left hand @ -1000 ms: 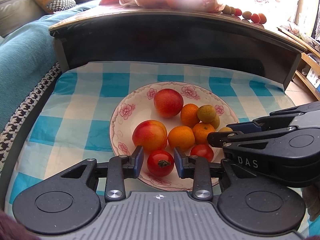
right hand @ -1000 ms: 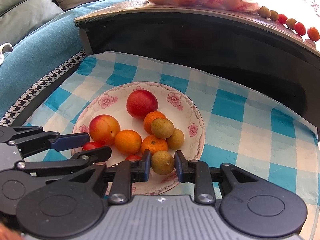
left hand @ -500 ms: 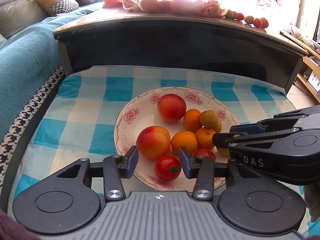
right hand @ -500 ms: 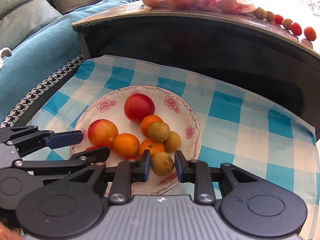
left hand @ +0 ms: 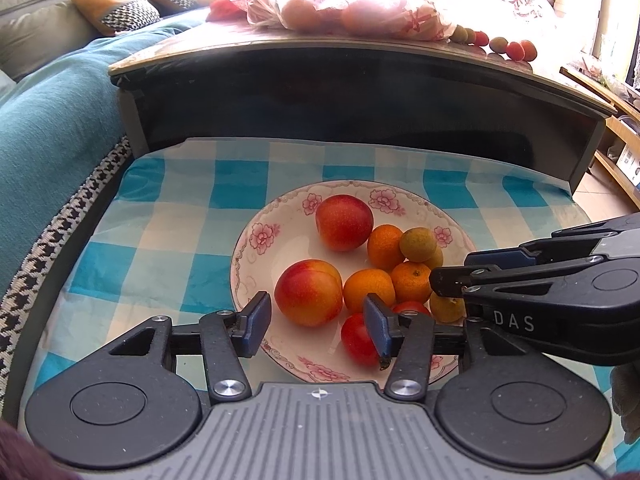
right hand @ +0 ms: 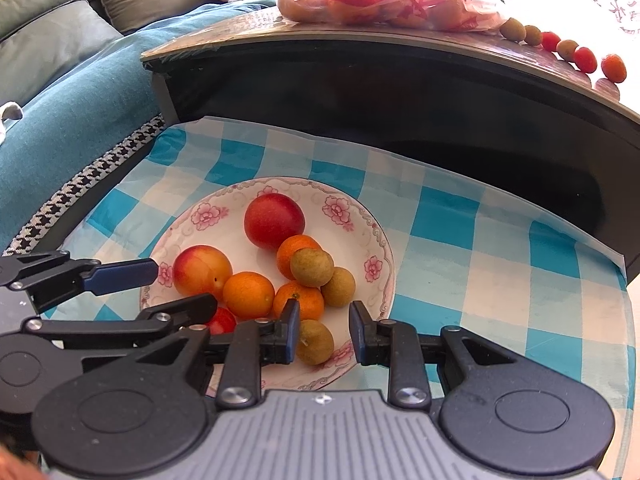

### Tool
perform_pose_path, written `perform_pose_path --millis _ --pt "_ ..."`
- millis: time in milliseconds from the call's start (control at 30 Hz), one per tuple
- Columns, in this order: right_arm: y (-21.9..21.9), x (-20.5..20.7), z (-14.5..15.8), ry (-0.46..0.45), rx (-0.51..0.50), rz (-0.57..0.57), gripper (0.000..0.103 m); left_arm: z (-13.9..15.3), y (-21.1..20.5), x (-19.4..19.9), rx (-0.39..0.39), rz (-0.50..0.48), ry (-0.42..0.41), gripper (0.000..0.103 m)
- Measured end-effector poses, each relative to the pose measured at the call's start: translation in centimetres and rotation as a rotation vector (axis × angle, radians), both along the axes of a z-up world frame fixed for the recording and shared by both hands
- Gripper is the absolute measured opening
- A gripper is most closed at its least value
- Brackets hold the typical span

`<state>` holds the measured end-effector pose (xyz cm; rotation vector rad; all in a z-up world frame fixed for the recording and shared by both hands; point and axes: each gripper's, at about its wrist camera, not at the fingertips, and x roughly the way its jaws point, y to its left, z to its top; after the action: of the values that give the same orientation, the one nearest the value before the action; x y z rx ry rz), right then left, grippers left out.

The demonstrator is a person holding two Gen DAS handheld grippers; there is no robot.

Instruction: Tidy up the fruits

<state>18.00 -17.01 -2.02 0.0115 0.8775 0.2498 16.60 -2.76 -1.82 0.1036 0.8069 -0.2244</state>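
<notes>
A flowered white plate point(left hand: 256, 248) point(right hand: 372, 240) on the blue checked cloth holds two red-orange peaches, several small oranges, green-brown longans and cherry tomatoes. My left gripper point(left hand: 318, 326) is open over the plate's near rim, with a peach point(left hand: 309, 293) just ahead of it and a cherry tomato point(left hand: 358, 338) by its right finger. My right gripper point(right hand: 324, 334) is open, and a longan point(right hand: 316, 341) lies on the plate between its fingers, close to the left one. Each gripper shows in the other's view.
A dark raised shelf point(left hand: 360, 80) point(right hand: 400, 80) stands behind the cloth, with a bag of fruit point(left hand: 352, 16) and a row of small fruits point(right hand: 560, 48) on top. A teal sofa point(left hand: 52, 120) lies to the left.
Both grippers have opened and drawn back. The left let go of the cherry tomato, the right let go of the longan; both fruits now lie on the plate.
</notes>
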Motion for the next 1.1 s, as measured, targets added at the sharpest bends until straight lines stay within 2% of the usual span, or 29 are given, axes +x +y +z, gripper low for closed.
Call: perform_pose_path --millis 733,900,1033,1100 --pt "-0.4 -0.3 0.7 -0.021 0.010 -0.023 0.041 0.6 0.0 -0.5 0.023 0.008 -0.026 0.070" --pt "-0.5 -0.6 1.2 -0.034 0.016 -0.032 0.043 1.0 -0.2 -1.1 0.046 0.012 -0.050 0.075" --pt "-0.8 -1.0 1.5 -0.038 0.020 -0.043 0.044 1.2 0.0 -1.3 0.054 0.032 -0.056 0.085" --pt "-0.9 -1.3 1.6 -0.038 0.019 -0.047 0.044 1.3 0.0 -1.6 0.060 0.040 -0.064 0.086"
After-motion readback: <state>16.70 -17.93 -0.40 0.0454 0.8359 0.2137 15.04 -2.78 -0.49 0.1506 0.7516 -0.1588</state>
